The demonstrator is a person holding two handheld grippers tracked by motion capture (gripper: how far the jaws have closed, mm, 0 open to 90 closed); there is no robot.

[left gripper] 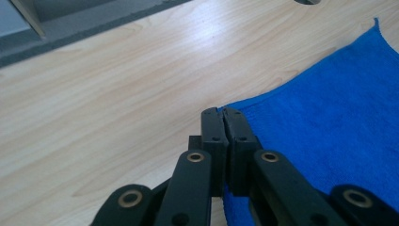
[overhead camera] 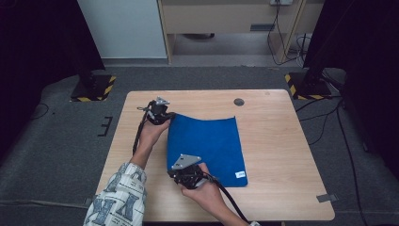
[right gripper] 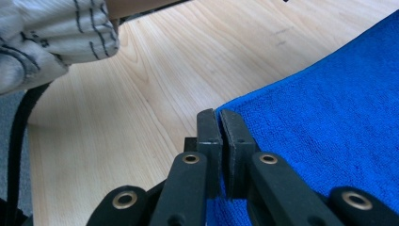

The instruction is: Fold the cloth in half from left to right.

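Gripping a blue terry-cloth towel (overhead camera: 207, 146) by the two corners of its left edge, a person works with a pair of black two-jaw grippers at a light wooden table (overhead camera: 277, 155). The left gripper (overhead camera: 165, 117) pinches the towel's far-left corner; seen in the left gripper view, its jaws are closed tight with the blue hem (left gripper: 235, 106) caught between the pads. The right gripper (overhead camera: 175, 173), topped by a grey three-cornered plate, clamps the near-left corner, and in the right gripper view its jaws are likewise drawn together on the cloth's edge (right gripper: 226, 106). The towel lies spread over the middle of the table, its right side flat, with a small white label (overhead camera: 240, 174) at its near-right corner; its left edge appears raised slightly off the wood. A dark round hole (overhead camera: 239, 101) in the tabletop sits just beyond the towel's far edge. By the look of it, the grasp is done and a fold has only begun: the left edge has yet to be carried across to the towel's right side and laid down.
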